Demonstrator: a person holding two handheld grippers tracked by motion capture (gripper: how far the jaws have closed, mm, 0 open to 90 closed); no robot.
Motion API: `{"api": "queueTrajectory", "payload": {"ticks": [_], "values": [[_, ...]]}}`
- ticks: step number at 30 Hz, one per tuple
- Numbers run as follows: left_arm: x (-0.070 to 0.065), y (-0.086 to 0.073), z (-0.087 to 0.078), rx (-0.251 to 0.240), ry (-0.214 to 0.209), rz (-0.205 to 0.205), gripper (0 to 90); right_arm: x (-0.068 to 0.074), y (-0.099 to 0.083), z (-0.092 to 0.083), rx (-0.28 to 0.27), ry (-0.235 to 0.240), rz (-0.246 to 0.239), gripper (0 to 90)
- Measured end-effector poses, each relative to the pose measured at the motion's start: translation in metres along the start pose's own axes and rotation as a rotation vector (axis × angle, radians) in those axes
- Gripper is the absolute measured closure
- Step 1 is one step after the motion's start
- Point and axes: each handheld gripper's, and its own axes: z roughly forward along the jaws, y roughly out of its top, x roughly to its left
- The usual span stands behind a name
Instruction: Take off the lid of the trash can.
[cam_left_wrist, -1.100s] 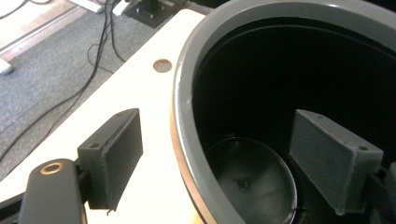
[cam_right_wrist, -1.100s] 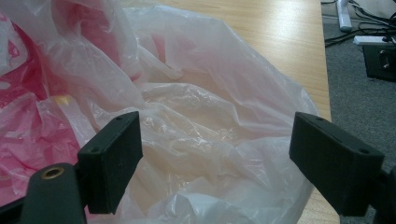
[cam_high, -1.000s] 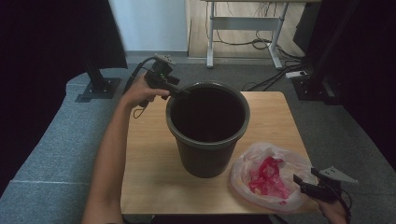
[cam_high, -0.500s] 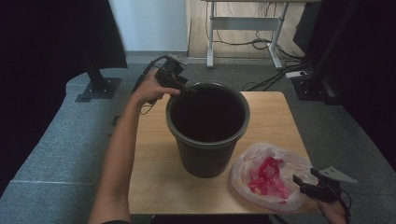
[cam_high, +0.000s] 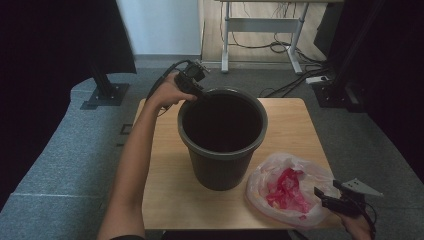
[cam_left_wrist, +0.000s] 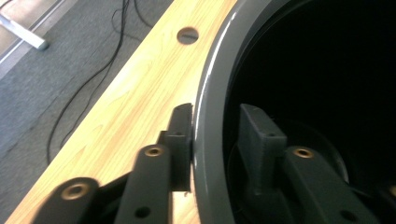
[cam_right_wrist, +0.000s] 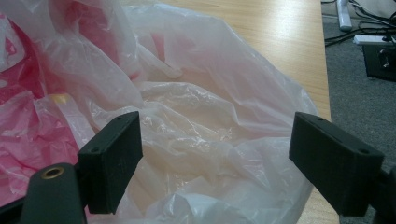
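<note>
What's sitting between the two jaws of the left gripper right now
The rim of the dark bucket: in the left gripper view one jaw of the left gripper sits outside the wall, the other inside, having just been closing on it.

A wooden table (cam_high: 165, 175) is set on grey carpet (cam_high: 60, 165). Far behind it, a white desk frame (cam_high: 260, 25) and cables (cam_high: 280, 47) are seen on the floor.
</note>
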Motion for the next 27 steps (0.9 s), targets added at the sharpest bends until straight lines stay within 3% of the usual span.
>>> {"api": "queueTrajectory", "payload": {"ticks": [2,10,20,27], "values": [[0.001,0.0,0.0,0.0,0.0,-0.002,74.0,0.0,0.0,0.0,-0.002,-0.001,0.001,16.9],[0.003,0.003,-0.004,0.001,-0.017,-0.016,75.6,-0.001,0.0,0.0,-0.001,-0.004,0.003,17.0],[0.01,0.007,-0.019,-0.042,-0.076,-0.052,75.9,0.0,0.0,0.0,-0.001,-0.003,0.002,17.0],[0.01,0.008,-0.023,-0.056,-0.08,-0.047,76.6,0.0,0.0,0.001,-0.001,-0.005,0.0,17.1]]}}
